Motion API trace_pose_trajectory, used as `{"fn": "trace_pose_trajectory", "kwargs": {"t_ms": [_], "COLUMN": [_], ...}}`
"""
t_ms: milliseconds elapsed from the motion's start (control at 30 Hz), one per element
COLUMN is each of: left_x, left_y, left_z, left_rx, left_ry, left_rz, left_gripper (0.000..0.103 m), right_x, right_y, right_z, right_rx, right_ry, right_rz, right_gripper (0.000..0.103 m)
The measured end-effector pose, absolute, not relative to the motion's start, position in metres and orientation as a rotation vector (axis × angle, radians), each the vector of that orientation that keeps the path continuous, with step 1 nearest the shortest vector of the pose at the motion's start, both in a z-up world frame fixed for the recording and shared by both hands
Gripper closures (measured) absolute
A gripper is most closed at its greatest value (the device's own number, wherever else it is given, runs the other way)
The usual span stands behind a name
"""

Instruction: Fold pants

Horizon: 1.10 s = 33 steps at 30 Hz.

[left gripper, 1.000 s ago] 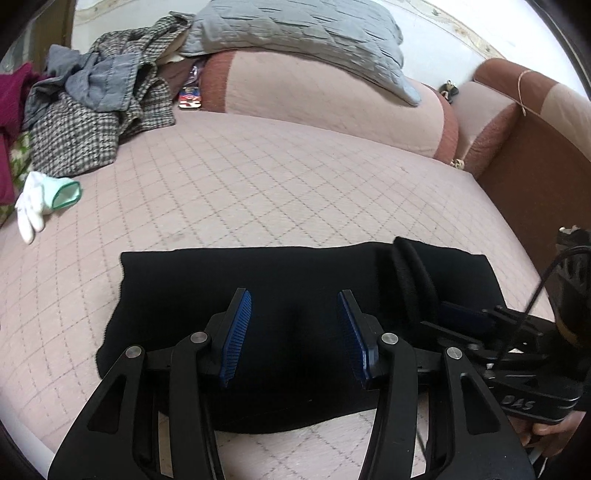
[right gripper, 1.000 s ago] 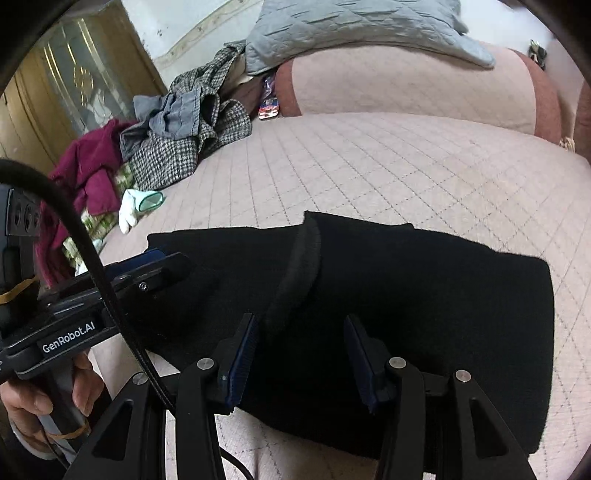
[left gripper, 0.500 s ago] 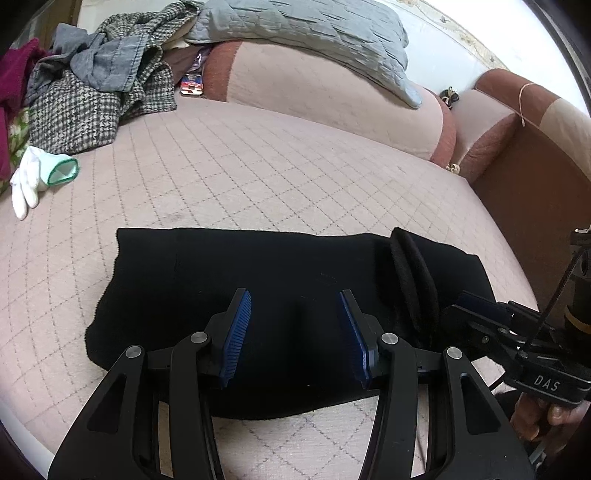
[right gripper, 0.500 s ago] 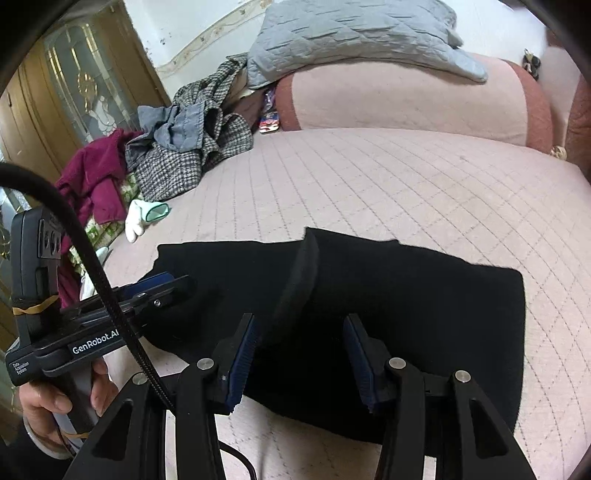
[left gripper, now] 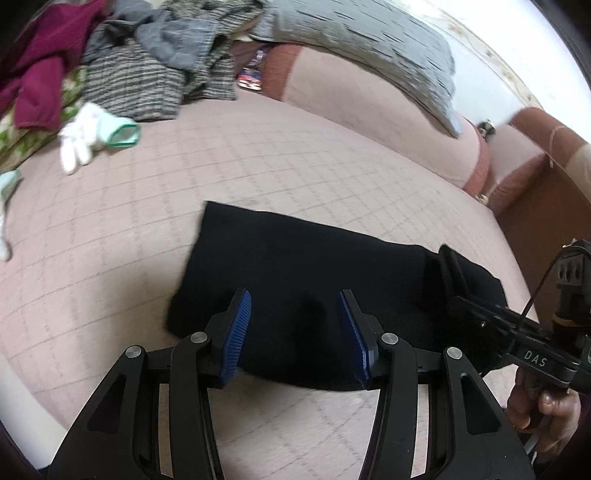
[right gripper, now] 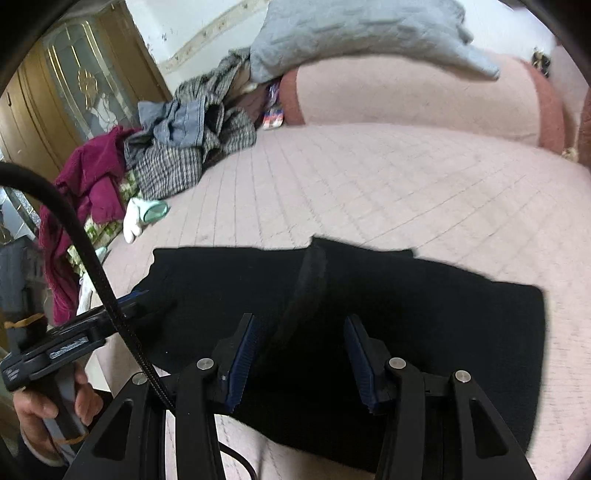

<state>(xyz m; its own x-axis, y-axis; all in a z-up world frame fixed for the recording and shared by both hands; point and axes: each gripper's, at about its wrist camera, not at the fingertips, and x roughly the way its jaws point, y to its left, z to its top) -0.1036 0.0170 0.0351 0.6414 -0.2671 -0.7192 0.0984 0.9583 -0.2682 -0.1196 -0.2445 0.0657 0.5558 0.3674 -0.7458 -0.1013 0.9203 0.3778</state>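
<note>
the left gripper [left gripper: 295, 328] hovers low over the near edge of the black pants [left gripper: 314, 288], its blue-padded fingers [left gripper: 236, 332] spread wide with nothing between them. the right gripper [right gripper: 301, 354] hangs the same way over the pants [right gripper: 424, 314], jaws apart and empty, with a thick folded ridge of fabric running up between its fingers. each tool shows in the other's view: the right gripper [left gripper: 517, 336] enters at the far right of the left view, gripped by a bare hand [left gripper: 546, 410], and the left gripper [right gripper: 74, 339] sits at the lower left of the right view, held by the other hand [right gripper: 48, 406].

the pants lie folded into a flat dark rectangle on the near part of the pink quilted bed [left gripper: 295, 166]. their fabric is so dark that seams and layers are hard to make out, and both views are motion-blurred.

beyond, a grey pillow [right gripper: 362, 33] rests on a pink bolster [right gripper: 406, 96]. a heap of clothes [right gripper: 184, 147] and a white glove [left gripper: 85, 136] lie to the left, before a wooden door [right gripper: 74, 85].
</note>
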Motion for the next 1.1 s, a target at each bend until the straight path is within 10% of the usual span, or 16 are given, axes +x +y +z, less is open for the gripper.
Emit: {"fn": "trace_pose_trajectory", "kwargs": {"t_ms": [1100], "left_x": [-0.129], "left_y": [0.063], "left_z": [0.010], "left_rx": [-0.491], "left_ry": [0.905], "left_rz": [-0.141], "left_gripper": [0.040], "right_x": [-0.059], "right_y": [-0.156], "right_z": [0.091], "right_rx": [0.068], "right_ry": [0.871], "right_rz": [0.581], "right_gripper": [0.044]}}
